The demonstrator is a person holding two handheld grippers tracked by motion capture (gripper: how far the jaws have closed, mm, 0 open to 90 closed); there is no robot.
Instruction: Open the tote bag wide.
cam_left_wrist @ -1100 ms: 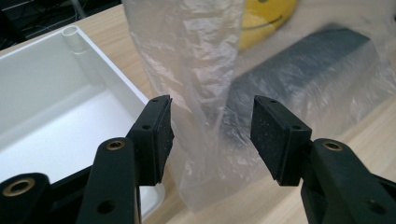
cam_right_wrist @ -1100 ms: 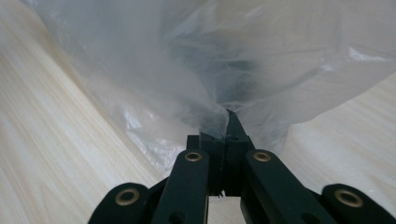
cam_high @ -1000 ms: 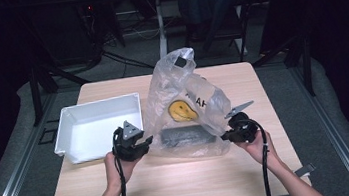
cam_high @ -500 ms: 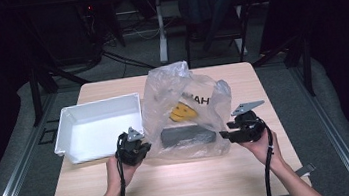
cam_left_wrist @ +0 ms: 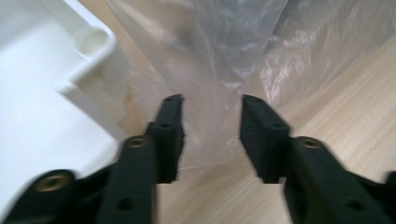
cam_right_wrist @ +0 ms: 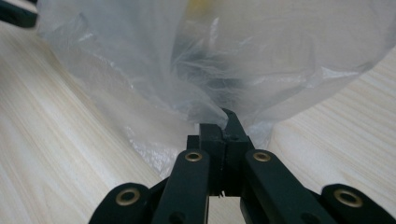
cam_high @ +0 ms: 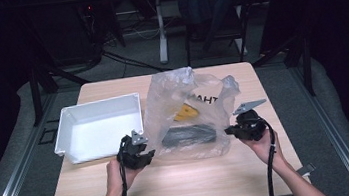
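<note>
Bag: clear plastic bag (cam_high: 184,112) stands slumped mid-tabletop (cam_high: 183,187), just right of the white tray (cam_high: 96,125); a dark flat item (cam_high: 189,136) and a yellow one (cam_high: 185,112) lie inside it
Right gripper: my right gripper (cam_high: 232,131) is clenched on the bag's lower right corner; in the right gripper view a twist of film (cam_right_wrist: 219,112) is pinched between the closed jaws
Left gripper: my left gripper (cam_high: 142,158) sits at the bag's lower left corner, jaws spread apart, with film (cam_left_wrist: 210,116) between them but nothing pinched
Step in hand: I judge it as getting a second hold on the bottom, likely to tip the contents out
How to do it well: I slide the left jaws a little further onto the corner so they bite a fold, not a single slippery layer, then close fully before any lift
Balance: both corners should rise level, mouth aimed at the tray
Risk: film could slip from the left jaws, or the dark item could snag in a crease; the tray rim lies just beside my left jaws, so I keep off it
</note>
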